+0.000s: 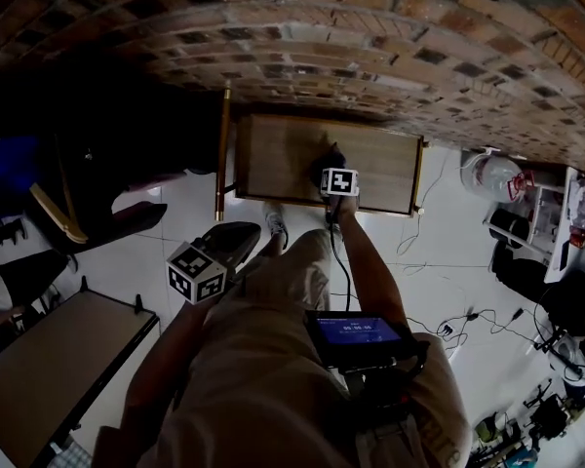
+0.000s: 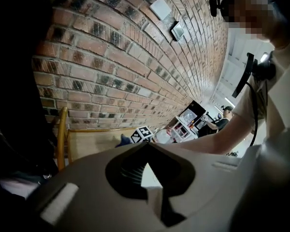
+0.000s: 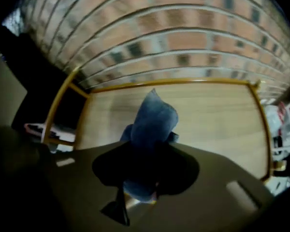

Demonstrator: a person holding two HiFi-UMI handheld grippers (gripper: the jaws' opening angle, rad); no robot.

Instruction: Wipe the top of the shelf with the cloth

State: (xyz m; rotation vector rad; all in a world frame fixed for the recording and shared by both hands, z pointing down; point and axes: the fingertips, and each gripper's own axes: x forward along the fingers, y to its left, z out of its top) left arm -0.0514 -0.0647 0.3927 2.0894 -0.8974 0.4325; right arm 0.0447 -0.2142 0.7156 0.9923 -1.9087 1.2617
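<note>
All 3 views carry heavy fisheye distortion: courses of the brick wall (image 1: pixel 370 47) bow and corners fall to black. The head view is dim, its left side lost in deep shadow, the pale floor (image 1: pixel 439 261) the brightest area. The right gripper view is dark and motion-blurred, bricks smeared and the cloth (image 3: pixel 152 120) soft; the left gripper view is sharper, with daylight glare at right.

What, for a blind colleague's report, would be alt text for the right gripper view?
The right gripper is shut on a blue cloth, held over the wooden top of a yellow-framed shelf, with a brick wall behind.
</note>
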